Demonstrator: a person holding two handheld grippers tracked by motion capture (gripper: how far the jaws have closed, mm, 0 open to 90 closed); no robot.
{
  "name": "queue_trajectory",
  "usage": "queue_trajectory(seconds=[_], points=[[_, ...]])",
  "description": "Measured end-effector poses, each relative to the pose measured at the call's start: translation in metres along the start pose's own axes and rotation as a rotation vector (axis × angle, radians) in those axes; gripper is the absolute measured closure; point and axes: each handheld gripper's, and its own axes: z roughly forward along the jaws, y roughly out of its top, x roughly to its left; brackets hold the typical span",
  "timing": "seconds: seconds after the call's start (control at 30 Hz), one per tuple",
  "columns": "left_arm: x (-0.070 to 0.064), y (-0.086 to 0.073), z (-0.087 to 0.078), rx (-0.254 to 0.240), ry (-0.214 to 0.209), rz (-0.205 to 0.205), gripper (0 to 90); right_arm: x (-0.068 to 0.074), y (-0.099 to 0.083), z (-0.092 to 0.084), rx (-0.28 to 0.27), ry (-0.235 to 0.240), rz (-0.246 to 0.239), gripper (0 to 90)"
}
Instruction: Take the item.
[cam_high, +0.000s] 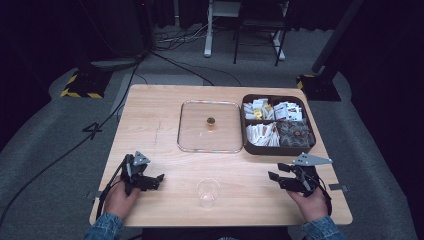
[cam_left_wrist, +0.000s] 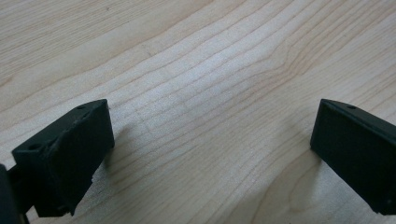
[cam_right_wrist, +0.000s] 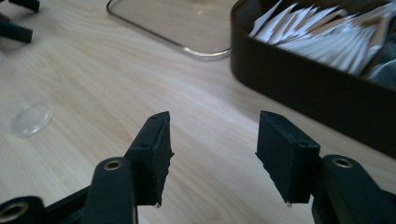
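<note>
- Looking down from the high view, we see a wooden counter (cam_high: 165, 165) with a person's two hands at its near edge, each holding a tool.
- We find the left tool (cam_high: 156, 180) low on the near left of the counter, its jaws spread wide with nothing between them; in the left gripper view the left tool (cam_left_wrist: 210, 154) has bare wood grain between its jaws.
- We see the right tool (cam_high: 276, 176) on the near right, jaws parted and empty; in the right gripper view the right tool (cam_right_wrist: 212, 154) points toward the box.
- A clear plastic cup (cam_high: 208, 192) stands upright between the two tools, near the front edge and apart from both.
- A clear square lid (cam_high: 210, 126) with a small knob lies flat at the middle of the counter, well beyond both tools.
- A dark brown box (cam_high: 278, 124) with four compartments of packets sits just right of the lid, ahead of the right tool.
</note>
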Motion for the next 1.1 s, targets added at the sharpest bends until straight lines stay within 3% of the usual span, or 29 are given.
queue_trajectory(seconds=[0.17,0.5,0.57,0.67,0.83,1.1], points=[[0.000,0.000,0.000,0.000,0.000,0.000,0.0,-0.011,0.007,-0.013,-0.068,-0.039,0.024,44.5],[0.000,0.000,0.000,0.000,0.000,0.000,0.0,-0.039,0.028,-0.034,-0.149,-0.101,0.054,44.6],[0.000,0.000,0.000,0.000,0.000,0.000,0.0,-0.044,0.033,-0.038,-0.153,-0.129,0.054,44.5],[-0.001,0.000,0.001,0.000,0.004,-0.003,0.0,-0.049,0.043,-0.044,-0.138,-0.197,0.018,44.2],[-0.001,0.001,0.001,-0.002,0.007,-0.010,0.0,-0.060,0.056,-0.054,-0.139,-0.244,0.029,44.0],[-0.002,0.001,0.001,0.001,0.011,-0.016,0.0,-0.080,0.065,-0.057,-0.142,-0.243,0.060,41.5]])
